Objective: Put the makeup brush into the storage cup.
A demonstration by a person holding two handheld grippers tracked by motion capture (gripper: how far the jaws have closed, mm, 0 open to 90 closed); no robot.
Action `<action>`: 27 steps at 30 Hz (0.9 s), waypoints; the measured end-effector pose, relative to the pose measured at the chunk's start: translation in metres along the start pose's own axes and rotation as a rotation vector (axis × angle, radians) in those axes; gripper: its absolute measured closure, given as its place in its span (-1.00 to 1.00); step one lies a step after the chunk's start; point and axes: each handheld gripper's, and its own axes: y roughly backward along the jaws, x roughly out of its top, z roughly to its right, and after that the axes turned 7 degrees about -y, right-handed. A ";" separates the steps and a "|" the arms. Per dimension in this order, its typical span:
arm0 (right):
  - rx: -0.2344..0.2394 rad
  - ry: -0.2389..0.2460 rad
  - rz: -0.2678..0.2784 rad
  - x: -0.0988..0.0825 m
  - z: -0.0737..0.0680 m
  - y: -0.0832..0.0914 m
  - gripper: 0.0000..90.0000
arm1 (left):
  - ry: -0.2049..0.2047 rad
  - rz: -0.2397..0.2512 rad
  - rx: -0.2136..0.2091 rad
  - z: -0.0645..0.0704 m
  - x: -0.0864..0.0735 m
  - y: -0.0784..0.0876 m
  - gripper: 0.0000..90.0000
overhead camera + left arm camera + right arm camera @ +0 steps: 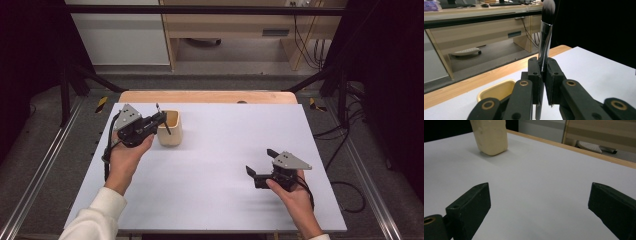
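— tongs first: the left tongs (543, 72) are clamped on a makeup brush (545, 42), bristles up, handle hanging down past the jaws. the right tongs (537, 212) are spread wide with nothing between them, low over the desk (215, 165) on the near right side.

— and where's the brush going, you reckon?

— my guess is the little cream cup (170, 129) at the far left of the desk. from above, the left tongs (161, 120) hang right at its rim, and the brush (163, 118) slants across the opening. whether the handle's tip is already inside, i can't tell.

— so how would you do it well?

— keep the brush close to upright so the handle end clears the near wall, bring it over the middle of the opening, lower until the tip is well down inside, and only then ease the jaws apart. let go too high and it may bounce out or tip the cup, which looks light.

— should the right hand (295, 197) help?

— it's well apart from the cup now. it could steady the cup if it starts to slide, but i'd say that's optional.
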 end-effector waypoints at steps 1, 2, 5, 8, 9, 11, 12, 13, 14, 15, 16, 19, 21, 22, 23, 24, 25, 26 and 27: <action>-0.001 -0.007 0.008 -0.001 0.002 0.001 -0.90 | 0.002 0.000 0.005 -0.001 0.001 0.000 0.86; -0.002 -0.014 0.011 -0.003 0.004 0.002 -0.90 | 0.000 -0.002 0.009 -0.002 0.001 0.000 0.86; -0.015 -0.023 0.010 -0.006 0.009 0.004 -0.91 | -0.004 -0.008 0.020 -0.005 0.003 0.000 0.86; -0.039 -0.004 0.000 -0.007 0.014 0.005 -0.90 | -0.005 -0.015 0.025 -0.008 0.004 -0.002 0.86; -0.041 -0.004 -0.001 -0.008 0.016 0.006 -0.90 | -0.006 -0.015 0.028 -0.009 0.005 -0.003 0.86; -0.046 -0.006 0.003 -0.008 0.018 0.008 -0.90 | -0.013 -0.019 0.035 -0.011 0.007 -0.004 0.86; -0.051 -0.009 0.010 -0.009 0.019 0.009 -0.91 | -0.010 -0.018 0.039 -0.012 0.007 -0.004 0.86; -0.055 -0.010 0.015 -0.009 0.021 0.010 -0.91 | -0.008 -0.019 0.043 -0.013 0.008 -0.005 0.86; -0.061 -0.017 0.020 -0.009 0.021 0.011 -0.91 | -0.010 -0.022 0.049 -0.014 0.008 -0.006 0.86; -0.066 -0.024 0.028 -0.009 0.022 0.012 -0.91 | -0.011 -0.021 0.053 -0.015 0.009 -0.007 0.86; -0.069 -0.032 0.033 -0.009 0.022 0.014 -0.91 | -0.010 -0.022 0.056 -0.015 0.010 -0.008 0.86; -0.077 -0.041 0.040 -0.009 0.024 0.017 -0.92 | -0.006 -0.019 0.065 -0.017 0.012 -0.010 0.86; -0.078 -0.043 0.047 -0.009 0.025 0.018 -0.92 | -0.007 -0.019 0.070 -0.018 0.014 -0.011 0.86; -0.078 -0.045 0.050 -0.009 0.024 0.018 -0.92 | -0.007 -0.015 0.072 -0.018 0.015 -0.012 0.86; -0.079 -0.044 0.049 -0.009 0.024 0.019 -0.92 | -0.007 -0.015 0.075 -0.019 0.016 -0.013 0.86; -0.080 -0.039 0.053 -0.009 0.024 0.019 -0.92 | -0.005 -0.012 0.076 -0.020 0.017 -0.013 0.86; -0.081 -0.035 0.055 -0.009 0.024 0.019 -0.91 | -0.002 -0.008 0.079 -0.020 0.019 -0.014 0.86; -0.081 -0.032 0.057 -0.009 0.023 0.019 -0.91 | -0.003 -0.008 0.081 -0.021 0.020 -0.015 0.86; -0.082 -0.030 0.059 -0.009 0.022 0.020 -0.91 | -0.001 -0.005 0.084 -0.021 0.021 -0.015 0.86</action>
